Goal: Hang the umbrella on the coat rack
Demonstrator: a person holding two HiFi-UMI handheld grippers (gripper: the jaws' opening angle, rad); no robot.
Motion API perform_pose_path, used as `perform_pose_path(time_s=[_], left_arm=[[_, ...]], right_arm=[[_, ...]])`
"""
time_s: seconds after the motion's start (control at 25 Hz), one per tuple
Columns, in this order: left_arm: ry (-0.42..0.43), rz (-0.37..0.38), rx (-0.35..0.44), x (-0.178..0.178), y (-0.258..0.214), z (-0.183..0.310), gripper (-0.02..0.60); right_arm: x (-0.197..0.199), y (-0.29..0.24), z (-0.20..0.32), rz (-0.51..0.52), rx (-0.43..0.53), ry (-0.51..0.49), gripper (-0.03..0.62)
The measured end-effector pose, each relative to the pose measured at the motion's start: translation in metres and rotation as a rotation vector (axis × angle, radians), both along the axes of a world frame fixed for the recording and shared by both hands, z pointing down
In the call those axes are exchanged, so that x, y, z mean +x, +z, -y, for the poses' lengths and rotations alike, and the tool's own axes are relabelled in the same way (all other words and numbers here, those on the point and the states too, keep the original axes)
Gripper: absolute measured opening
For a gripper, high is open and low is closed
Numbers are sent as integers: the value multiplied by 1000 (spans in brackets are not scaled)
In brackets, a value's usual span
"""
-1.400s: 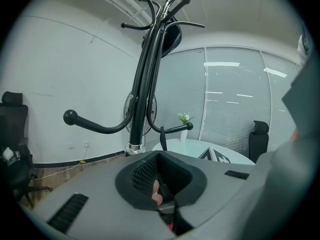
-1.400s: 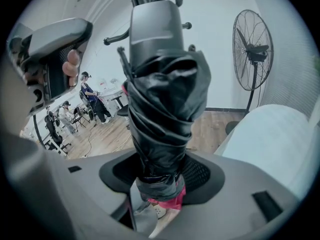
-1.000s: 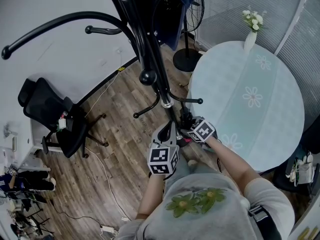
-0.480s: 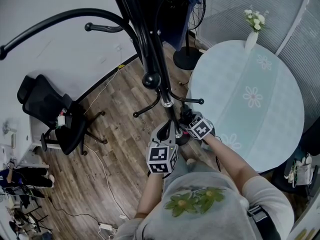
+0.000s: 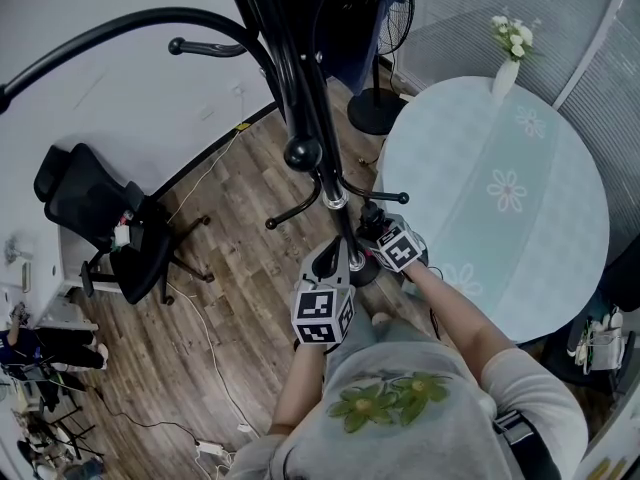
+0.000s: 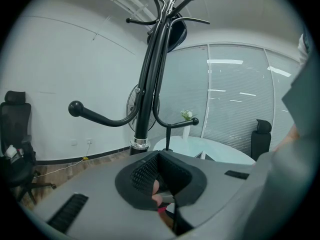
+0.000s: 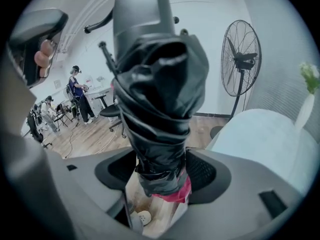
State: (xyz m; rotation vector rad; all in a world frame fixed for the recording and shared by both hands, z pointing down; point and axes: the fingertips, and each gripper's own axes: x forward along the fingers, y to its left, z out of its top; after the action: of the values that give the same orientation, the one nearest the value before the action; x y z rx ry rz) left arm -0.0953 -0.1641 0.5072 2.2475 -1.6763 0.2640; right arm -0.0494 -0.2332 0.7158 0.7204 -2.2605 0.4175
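A folded black umbrella (image 7: 155, 109), with a pink band at its near end, is seen between the 2 fingers of the right gripper (image 7: 162, 170). These fingers are set wide and have just been opened further. The gap between them is filled by the umbrella, and whether the pads press on its fabric cannot be told. The umbrella is pointed away from the gripper, up towards the coat rack (image 5: 297, 78), and is not yet hung on any hook.

The left gripper (image 6: 159, 155) is held just beside the right one, close in front of the person's body. It is aimed at the lower part of the rack's black pole, near a silver collar (image 6: 140, 144). Its fingers are drawn narrow and meet at the tips in a V. A small pale and silver bit is glimpsed low in the slot behind them, too small to be named.

From the pole, curved black arms with ball ends are spread out to both sides. A round surface (image 5: 470, 118), covered by a pale cloth printed with flowers, is seen to the right of the rack. A white vase of flowers (image 5: 505, 73) is set at its far edge. A standing fan (image 7: 241, 59) is placed on the wooden floor (image 5: 240, 228) beyond it. A black office chair (image 5: 90, 218) is seen at the left, well apart from the rack.
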Motion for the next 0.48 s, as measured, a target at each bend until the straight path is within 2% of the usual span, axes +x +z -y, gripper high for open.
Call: perform_pose_path(time_s=[0.08,0.2,0.48], left_arm=[[0,2,-2,-1,1,-2,2],[0,8,-9,0,4,-5,2],[2,20,-21,4,8,-13,2]], right_arm=[[-1,-4,-4,6,0,-12,349],[0,-15,-7,35,25,-16,376],[12,-68,-12,181,98,40,376]])
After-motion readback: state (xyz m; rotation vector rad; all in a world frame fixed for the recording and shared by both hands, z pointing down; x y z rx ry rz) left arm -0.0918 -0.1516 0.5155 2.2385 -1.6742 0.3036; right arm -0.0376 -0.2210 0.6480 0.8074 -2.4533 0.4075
